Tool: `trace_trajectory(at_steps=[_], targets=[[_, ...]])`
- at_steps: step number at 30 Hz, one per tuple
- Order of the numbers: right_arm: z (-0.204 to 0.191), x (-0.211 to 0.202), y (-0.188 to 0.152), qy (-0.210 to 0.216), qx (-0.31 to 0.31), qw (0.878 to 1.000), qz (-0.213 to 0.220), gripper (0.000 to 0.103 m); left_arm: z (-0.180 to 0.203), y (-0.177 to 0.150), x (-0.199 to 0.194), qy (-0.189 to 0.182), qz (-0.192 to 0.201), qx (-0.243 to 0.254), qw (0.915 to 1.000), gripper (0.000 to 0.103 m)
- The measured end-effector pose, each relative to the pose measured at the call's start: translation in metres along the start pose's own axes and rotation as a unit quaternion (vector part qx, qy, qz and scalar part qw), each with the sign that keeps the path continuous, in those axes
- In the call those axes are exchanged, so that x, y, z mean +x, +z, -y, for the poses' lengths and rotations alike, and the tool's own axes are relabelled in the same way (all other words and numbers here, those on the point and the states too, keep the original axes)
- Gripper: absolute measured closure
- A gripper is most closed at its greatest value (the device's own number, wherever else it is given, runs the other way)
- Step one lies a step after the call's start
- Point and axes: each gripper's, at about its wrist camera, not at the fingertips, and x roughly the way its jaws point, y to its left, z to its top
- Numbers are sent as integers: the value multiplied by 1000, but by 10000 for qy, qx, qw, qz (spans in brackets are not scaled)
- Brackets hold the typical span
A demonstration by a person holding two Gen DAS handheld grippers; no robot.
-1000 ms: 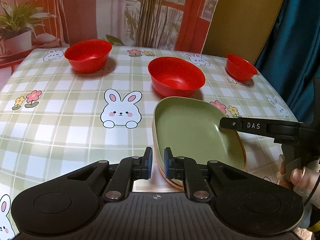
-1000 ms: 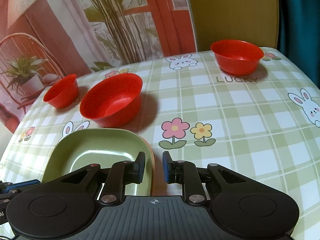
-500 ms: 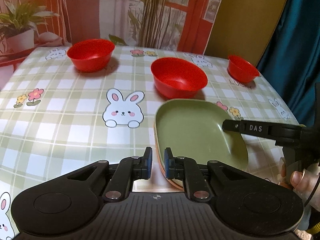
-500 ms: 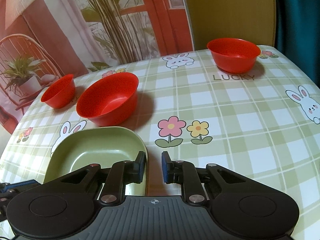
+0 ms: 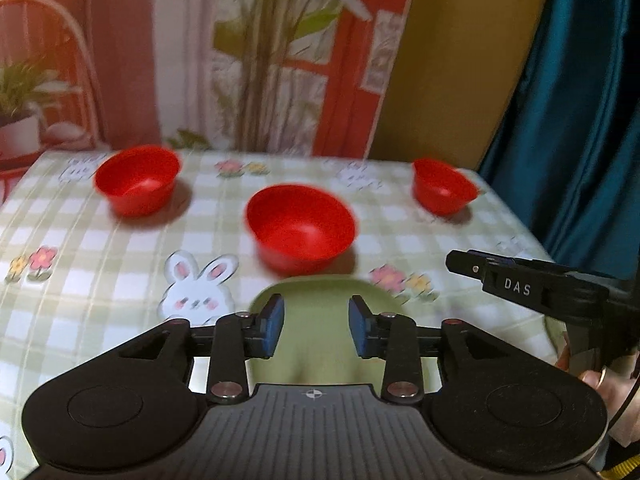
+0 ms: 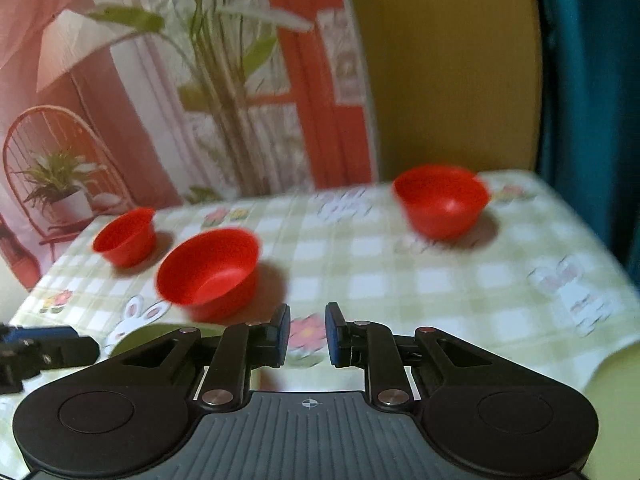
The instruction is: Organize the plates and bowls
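A green plate (image 5: 316, 300) lies on the checked tablecloth just below my left gripper (image 5: 316, 328). Its jaws are opening and stand apart above the plate, with nothing between them. Three red bowls stand beyond: a small one far left (image 5: 138, 180), a larger one in the middle (image 5: 300, 228), a small one far right (image 5: 444, 192). My right gripper (image 6: 307, 336) hangs over a flower print with a narrow gap and nothing held. From it the middle bowl (image 6: 208, 272) is ahead left and the right bowl (image 6: 440, 200) ahead right. Only a sliver of the plate (image 6: 160, 330) shows there.
The right gripper's finger (image 5: 520, 284) reaches in over the plate's right side, a hand (image 5: 600, 380) behind it. A printed backdrop (image 5: 260, 60) closes the table's far edge; a teal curtain (image 5: 580, 120) hangs right. The cloth drops off at the right edge (image 6: 608, 344).
Both grippers have risen and pulled back from the plate's rim. The left jaws, shut on the rim before, have spread. The right gripper's narrow gap no longer holds the plate's edge.
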Motion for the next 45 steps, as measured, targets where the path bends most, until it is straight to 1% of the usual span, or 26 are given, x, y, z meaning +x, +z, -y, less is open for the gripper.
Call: trace_trajectory(at_steps=[1,3,5,8,10,13,16,20,23,28,32,35,45], targets=[[7,-4,2,-87,-48,9999,101,84,7,3,0,-29,46,42,10000,59],[22,-12,3,-300,-113,9992,253,84,22,7,2,-121,137,139,9997,56],[41,-18,2,-502,-67,9981,345,84,40,10,5,-254,194,234,9992,56],[72,-26,-4,-749,174,9961,432,84,65,11,11,-437,186,376,9982,56],[91,-33,-8,-918,320,9943,447,84,82,13,18,-521,154,412,9977,55],[118,-42,-15,-1160,452,9912,443,84,106,13,31,-809,55,443,9957,55],[142,-53,-23,-1414,531,9877,395,84,136,12,43,-1012,59,614,9930,55],[170,-65,-36,-1787,522,9821,280,84,171,5,59,-1252,-97,783,9890,55],[187,-69,-43,-2064,481,9771,195,84,190,-4,73,-1418,-259,833,9861,55],[210,-74,-56,-2370,552,9699,62,84,212,-22,96,-1532,-583,885,9825,54],[222,-74,-67,-2504,595,9663,-44,83,221,-38,110,-1537,-773,861,9813,53],[226,-70,-72,-2425,675,9677,-142,83,224,-43,118,-1538,-872,889,9802,53],[235,-64,-83,-2329,923,9675,-342,83,231,-46,131,-1629,-1096,865,9767,53]])
